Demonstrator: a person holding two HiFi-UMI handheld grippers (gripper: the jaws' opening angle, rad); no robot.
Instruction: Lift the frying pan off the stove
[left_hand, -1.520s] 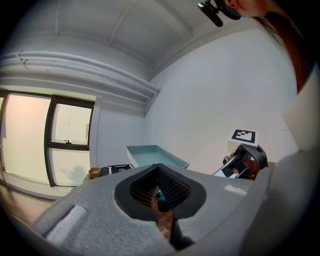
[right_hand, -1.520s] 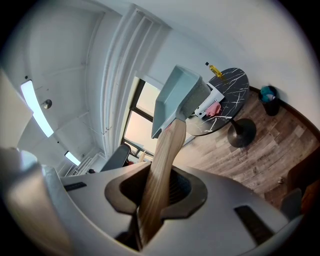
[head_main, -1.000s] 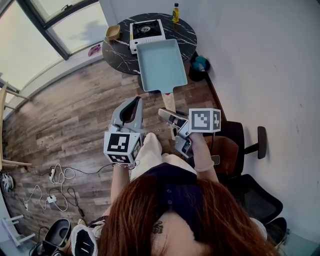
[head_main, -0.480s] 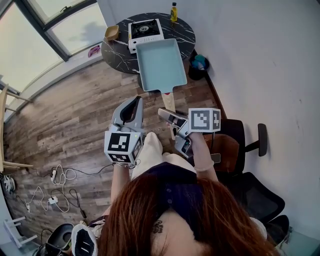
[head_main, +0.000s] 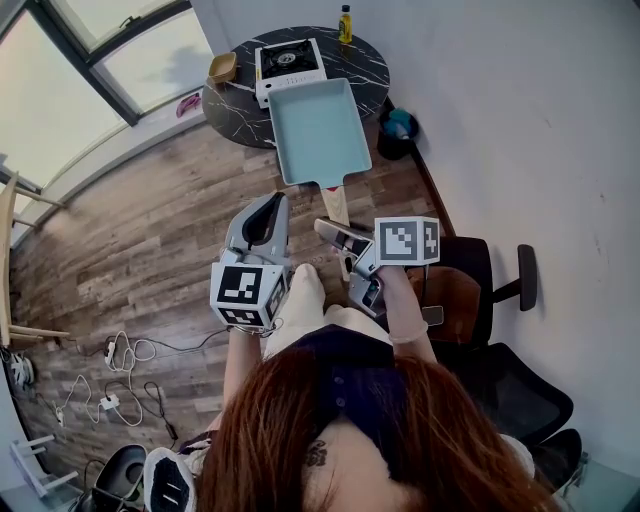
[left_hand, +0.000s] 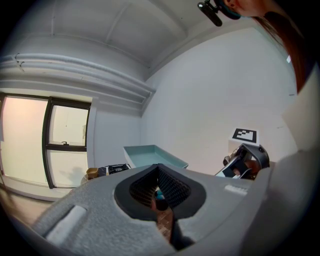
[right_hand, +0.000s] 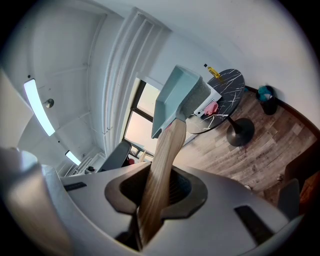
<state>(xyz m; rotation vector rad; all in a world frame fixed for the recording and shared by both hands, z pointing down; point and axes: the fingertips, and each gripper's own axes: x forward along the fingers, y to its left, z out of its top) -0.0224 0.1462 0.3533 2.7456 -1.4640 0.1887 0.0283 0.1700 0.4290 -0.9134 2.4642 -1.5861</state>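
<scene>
A rectangular pale teal frying pan with a wooden handle hangs in the air in front of me, off the white stove and nearer than it. My right gripper is shut on the handle's near end. In the right gripper view the handle runs out between the jaws of this gripper up to the pan. My left gripper is beside it on the left, shut and holding nothing. The left gripper view shows its closed jaws and the pan beyond.
The stove stands on a round black marble table with an oil bottle and a small yellow bowl. A teal bin is by the table's foot. Chairs stand at my right, cables lie on the floor at left.
</scene>
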